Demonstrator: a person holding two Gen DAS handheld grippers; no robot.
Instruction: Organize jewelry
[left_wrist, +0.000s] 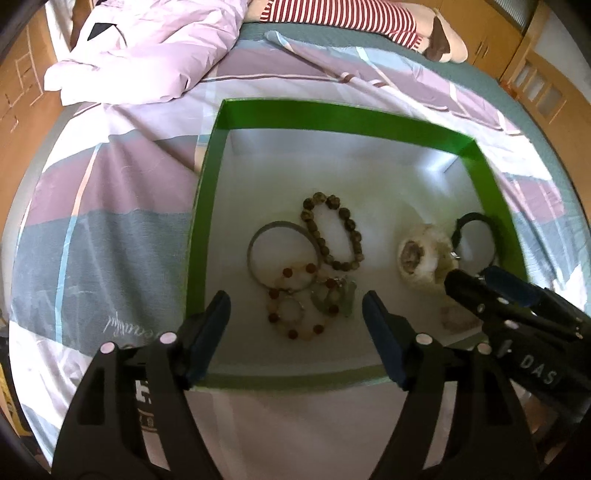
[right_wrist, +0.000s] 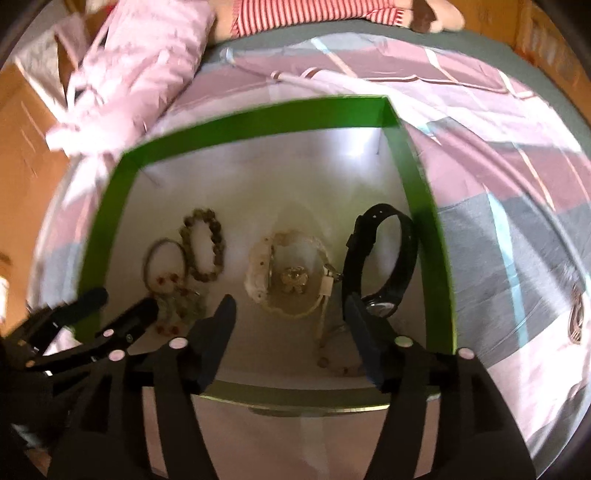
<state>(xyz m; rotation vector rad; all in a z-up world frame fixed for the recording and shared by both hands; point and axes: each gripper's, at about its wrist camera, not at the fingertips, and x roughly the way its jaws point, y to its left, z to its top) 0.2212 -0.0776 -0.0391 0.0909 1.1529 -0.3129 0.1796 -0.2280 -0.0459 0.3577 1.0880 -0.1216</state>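
A green-walled box (left_wrist: 207, 206) with a pale floor sits open on the bed (left_wrist: 122, 177), on a patchwork cover of mauve, grey and white, and every piece of jewelry lies inside it. Toward the box's left wall rests a plain grey bangle (left_wrist: 282, 258); touching its right side is a loop of dark mottled beads (left_wrist: 332, 229). Just nearer than the bangle and overlapping its near edge lies a string of pale and reddish beads (left_wrist: 295, 314). Right of the box's middle sits a white watch (right_wrist: 291, 273) curled around a small gold-coloured trinket. Against the box's right wall stands a black watch (right_wrist: 384, 258), strap looped upright, its face turned down toward the near wall.

Both claws hang over the box's near wall. The left claw (left_wrist: 295, 325) stands apart, empty, above the reddish beads. The right claw (right_wrist: 291, 325) is likewise spread with nothing between its fingers, nearer than the white watch.
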